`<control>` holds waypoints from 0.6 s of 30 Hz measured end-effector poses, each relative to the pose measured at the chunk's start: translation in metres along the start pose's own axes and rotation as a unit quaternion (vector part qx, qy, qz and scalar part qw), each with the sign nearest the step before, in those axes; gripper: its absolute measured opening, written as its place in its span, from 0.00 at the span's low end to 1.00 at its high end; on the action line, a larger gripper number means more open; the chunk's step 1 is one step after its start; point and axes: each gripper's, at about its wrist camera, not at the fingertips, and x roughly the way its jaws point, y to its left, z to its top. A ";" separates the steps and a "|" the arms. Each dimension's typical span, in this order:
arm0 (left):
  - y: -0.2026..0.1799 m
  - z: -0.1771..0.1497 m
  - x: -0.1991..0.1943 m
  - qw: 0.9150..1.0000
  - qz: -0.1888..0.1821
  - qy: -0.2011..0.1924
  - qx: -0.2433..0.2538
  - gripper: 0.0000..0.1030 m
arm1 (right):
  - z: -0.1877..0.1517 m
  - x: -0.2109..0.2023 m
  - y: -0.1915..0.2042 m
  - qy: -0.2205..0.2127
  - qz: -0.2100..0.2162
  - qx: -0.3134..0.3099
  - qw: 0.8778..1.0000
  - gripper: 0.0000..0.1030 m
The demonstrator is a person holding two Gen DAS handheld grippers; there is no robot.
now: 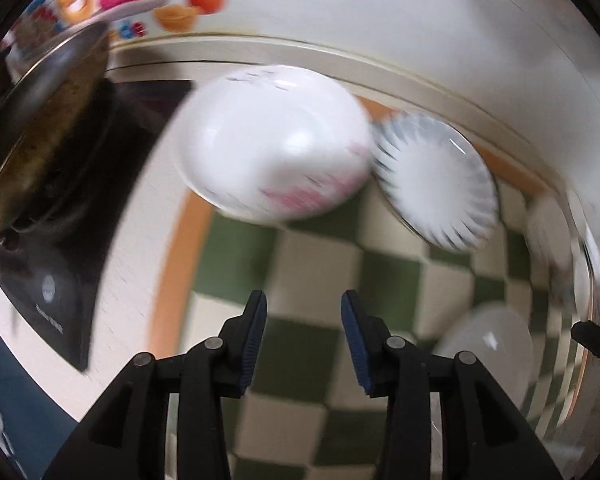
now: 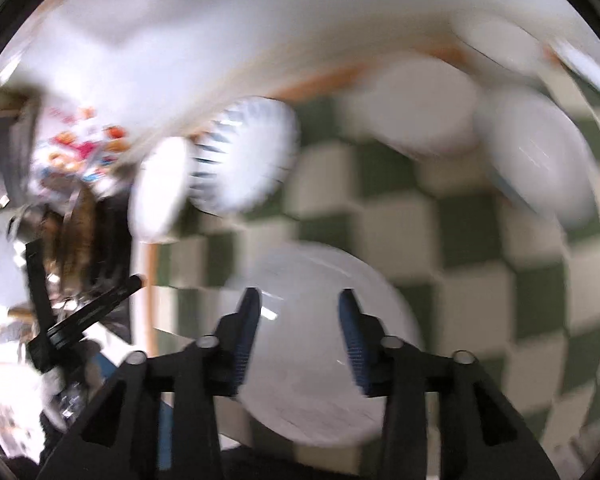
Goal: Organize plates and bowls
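Both views are smeared by motion blur. The left gripper hangs above the green-and-cream checkered mat with its blue-padded jaws spread and nothing between them. Ahead of it on the mat sits a white bowl with pink markings, touching or just beside a white dish with grey radiating stripes. The right gripper is also spread apart and empty, poised over a plain white plate near the mat's edge; more white dishes lie farther back, too blurred to sort out
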 end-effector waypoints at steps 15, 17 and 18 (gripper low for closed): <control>0.098 0.071 0.086 0.991 -0.015 0.033 -0.127 0.35 | 0.181 0.219 0.189 0.043 -0.012 -0.160 0.986 0.48; 0.103 0.078 0.093 0.991 -0.013 0.036 -0.130 0.35 | 0.192 0.239 0.191 0.052 -0.017 -0.154 0.987 0.48; 0.104 0.081 0.097 0.990 -0.013 0.038 -0.132 0.35 | 0.195 0.246 0.191 0.054 -0.015 -0.152 0.987 0.47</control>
